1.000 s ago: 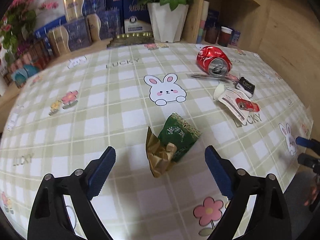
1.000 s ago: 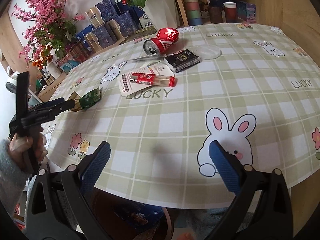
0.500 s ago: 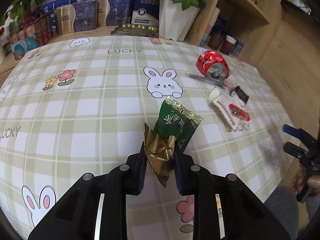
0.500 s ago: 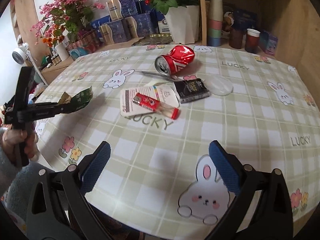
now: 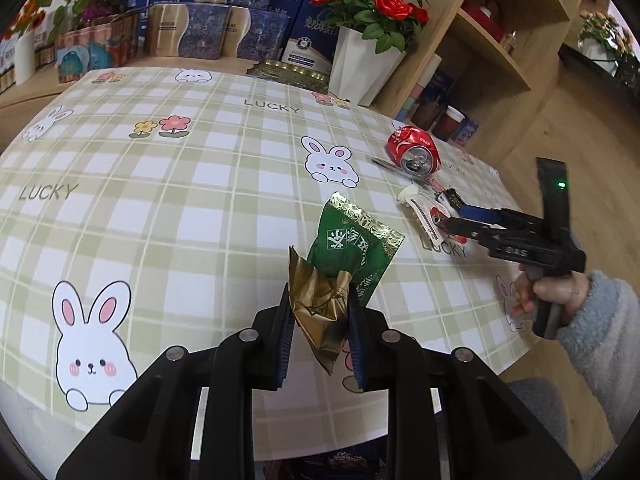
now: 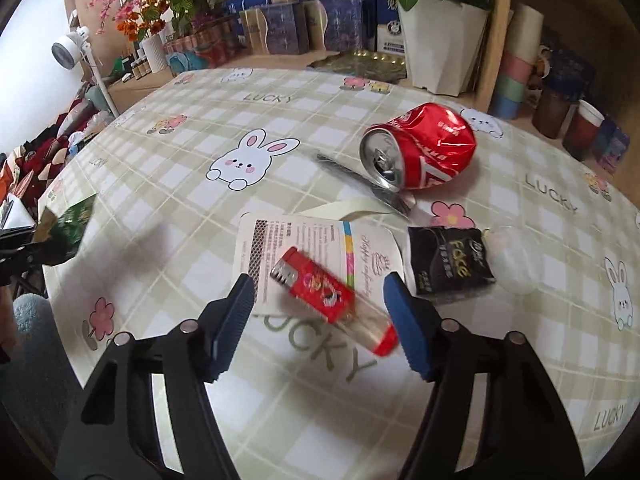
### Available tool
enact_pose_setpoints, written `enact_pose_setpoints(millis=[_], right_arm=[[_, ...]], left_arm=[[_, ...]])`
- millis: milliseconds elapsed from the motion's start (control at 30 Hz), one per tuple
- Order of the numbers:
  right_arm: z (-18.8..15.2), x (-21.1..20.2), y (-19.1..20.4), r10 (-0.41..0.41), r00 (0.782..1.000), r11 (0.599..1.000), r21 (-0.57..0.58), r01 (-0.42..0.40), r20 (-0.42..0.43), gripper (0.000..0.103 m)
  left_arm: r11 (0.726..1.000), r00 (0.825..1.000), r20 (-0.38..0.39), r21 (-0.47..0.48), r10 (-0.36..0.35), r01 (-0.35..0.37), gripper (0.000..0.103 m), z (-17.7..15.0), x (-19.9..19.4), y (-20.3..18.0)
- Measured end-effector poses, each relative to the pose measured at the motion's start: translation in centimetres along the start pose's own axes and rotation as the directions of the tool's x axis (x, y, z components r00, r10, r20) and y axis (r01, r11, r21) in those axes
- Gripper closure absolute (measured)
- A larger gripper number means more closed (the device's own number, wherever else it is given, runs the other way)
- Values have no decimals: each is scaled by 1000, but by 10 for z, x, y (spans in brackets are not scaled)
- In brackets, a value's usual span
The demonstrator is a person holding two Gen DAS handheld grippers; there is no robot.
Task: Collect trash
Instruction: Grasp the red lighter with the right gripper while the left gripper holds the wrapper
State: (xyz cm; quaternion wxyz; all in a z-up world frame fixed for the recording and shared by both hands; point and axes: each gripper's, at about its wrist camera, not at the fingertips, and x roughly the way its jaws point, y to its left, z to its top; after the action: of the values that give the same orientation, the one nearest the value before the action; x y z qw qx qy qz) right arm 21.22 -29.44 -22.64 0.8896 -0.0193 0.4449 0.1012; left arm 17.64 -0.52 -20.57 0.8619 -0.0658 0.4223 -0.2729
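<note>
Since a second ago my left hand-held gripper (image 5: pixel 320 320) clamps the green wrapper (image 5: pixel 348 252); my right hand-held gripper (image 6: pixel 320 308), jaws just narrowing but unclosed, now straddles the red lighter (image 6: pixel 316 284).

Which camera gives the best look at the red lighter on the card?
The right wrist view: the red lighter lies close and whole on the white card, between the open blue pads of the right gripper. In the left wrist view only a small red sliver shows, mostly hidden behind that gripper's fingers.
</note>
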Motion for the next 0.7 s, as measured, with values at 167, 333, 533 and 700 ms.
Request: enact_pose_setpoints(millis=[167,333,533,700], right_arm=[[-1,11,-1,32,999,999,24,-31,-38,44],[-13,7,-2,91,995,992,94,-88,-26,56],[-26,4,2,94,994,992,87,-90,-53,56],[-33,-1,8,67,996,995,72,-63,-54,57]], left_arm=[[1000,1000,8,-8,-13,13,79,-6,-9,3],[999,1000,8,-33,-27,27,79,-15,-13,10],[998,1000,-1,-56,-26,26,79,-27,-16,16],[998,1000,1,-54,-26,26,79,-32,-19,13]])
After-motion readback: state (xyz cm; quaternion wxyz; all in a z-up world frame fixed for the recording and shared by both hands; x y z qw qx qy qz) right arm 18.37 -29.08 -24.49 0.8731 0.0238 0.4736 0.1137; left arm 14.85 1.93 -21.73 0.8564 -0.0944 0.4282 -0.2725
